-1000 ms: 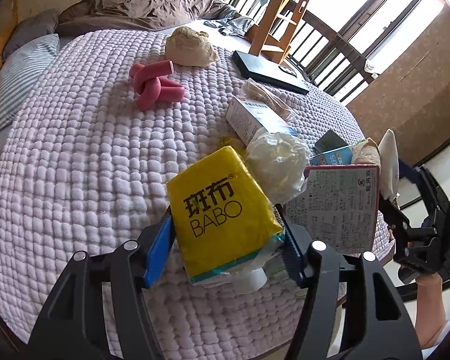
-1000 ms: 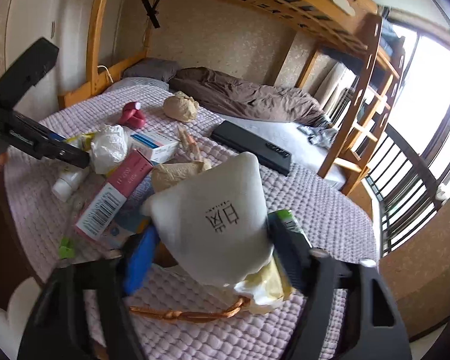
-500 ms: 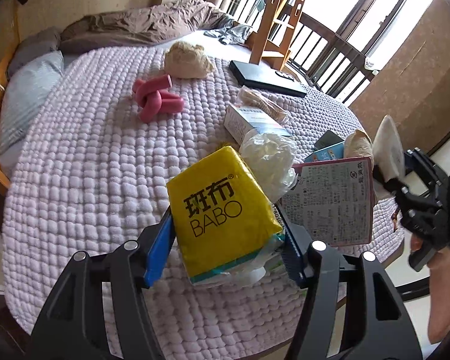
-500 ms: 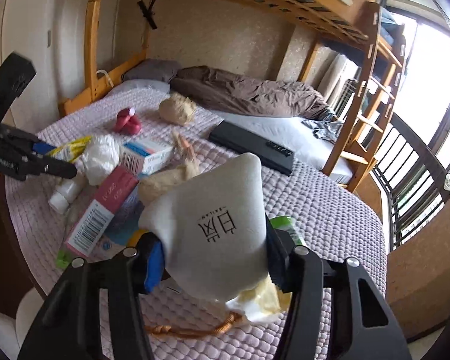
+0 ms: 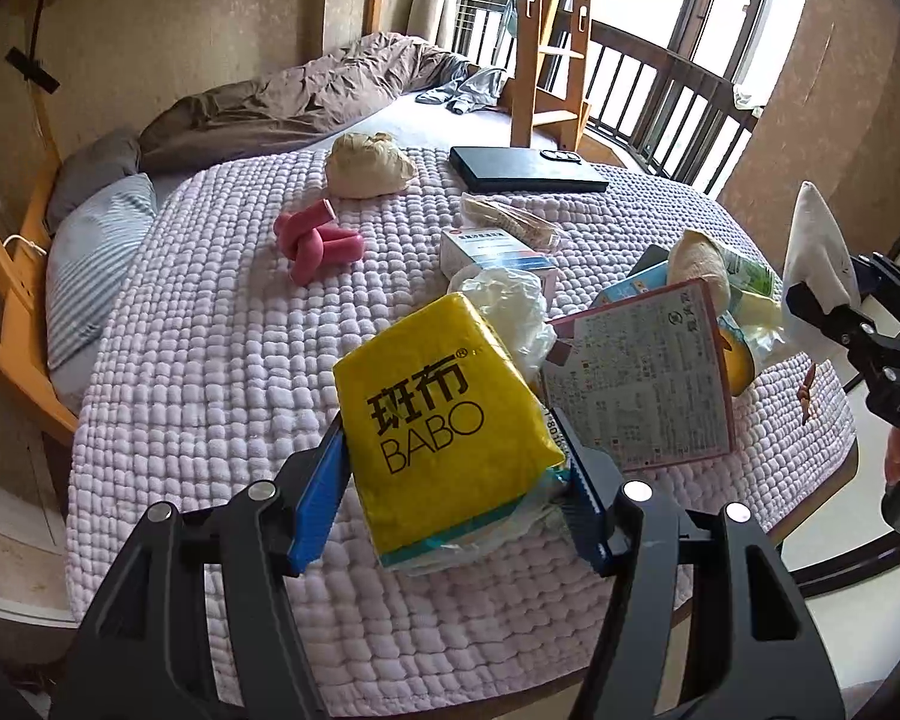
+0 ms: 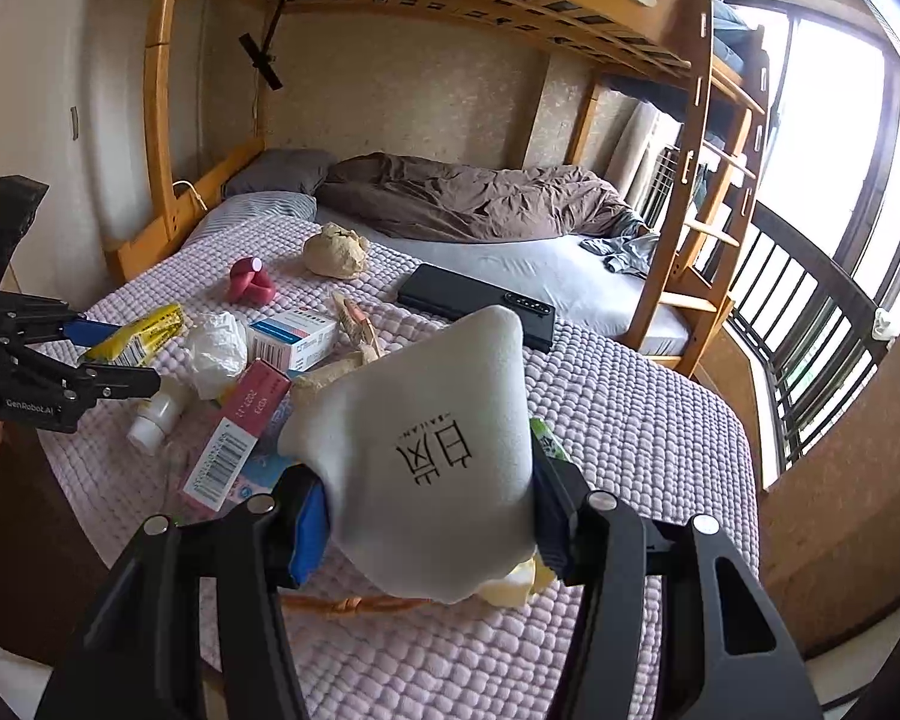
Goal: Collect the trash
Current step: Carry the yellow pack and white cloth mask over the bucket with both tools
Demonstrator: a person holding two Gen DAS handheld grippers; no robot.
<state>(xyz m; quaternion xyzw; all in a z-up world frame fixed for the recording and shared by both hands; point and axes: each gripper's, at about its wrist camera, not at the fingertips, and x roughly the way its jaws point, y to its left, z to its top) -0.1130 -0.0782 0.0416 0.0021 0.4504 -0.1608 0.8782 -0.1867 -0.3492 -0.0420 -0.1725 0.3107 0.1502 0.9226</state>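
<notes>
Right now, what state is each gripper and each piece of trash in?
left gripper: shut on the yellow pack
yellow pack: held, lifted off the quilt
right gripper: shut on the white pouch
white pouch: held, raised
pink box: lying flat on the quilt
small white bottle: tipped on its side
crumpled white bag: lying loose on the quilt

Yellow packet [image 5: 444,414] reads "BABO"; tongs [image 6: 27,403] "GenRobot.AI".

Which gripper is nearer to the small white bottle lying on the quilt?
Left. The left gripper, shut on the yellow packet, hangs just beside the white bottle. The right gripper, holding the white pouch, sits farther across the clutter.
</notes>
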